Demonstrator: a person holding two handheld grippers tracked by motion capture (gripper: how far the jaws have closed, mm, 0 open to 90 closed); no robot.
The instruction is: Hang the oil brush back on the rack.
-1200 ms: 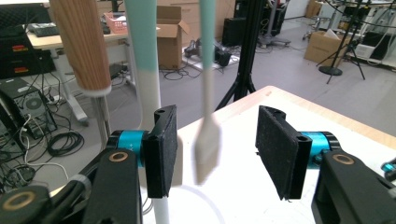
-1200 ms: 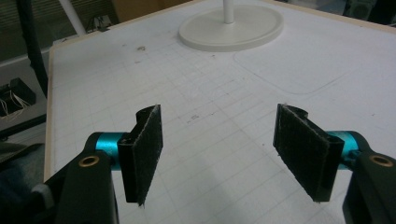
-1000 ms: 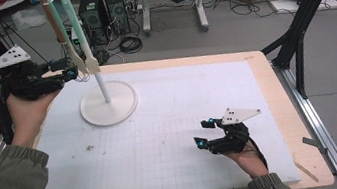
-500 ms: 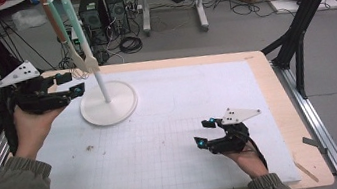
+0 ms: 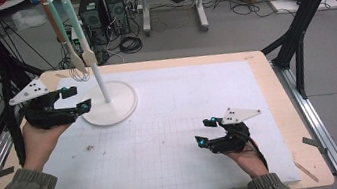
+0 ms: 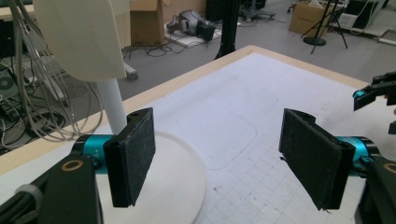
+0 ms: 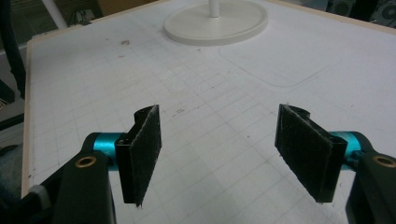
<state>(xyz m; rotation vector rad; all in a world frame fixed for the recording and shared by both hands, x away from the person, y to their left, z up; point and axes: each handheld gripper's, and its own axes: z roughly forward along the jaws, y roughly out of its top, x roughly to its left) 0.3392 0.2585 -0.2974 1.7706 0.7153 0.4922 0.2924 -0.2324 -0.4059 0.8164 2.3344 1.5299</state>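
- Left tongs (image 5: 73, 99) sit at the far-left side of the desk (image 5: 276, 83), held up off the white mat (image 5: 186, 122), jaws wide apart with nothing between them.
- They're just beside the round base of the stand (image 5: 109, 102), pointing toward it. In the left gripper view the stand's pole (image 6: 112, 105) rises right behind the left jaw.
- Hanging from the top of the stand: a brown-handled whisk (image 5: 71, 63) and a pale green-handled spatula (image 5: 85, 51), both dangling close to the pole, above and a bit behind the left tongs. Neither is touched.
- Middle of the mat is just grid lines and a few specks.
- Right tongs (image 5: 207, 131) are low at the near-right of the mat, well apart from the stand, jaws spread open too, holding nothing.
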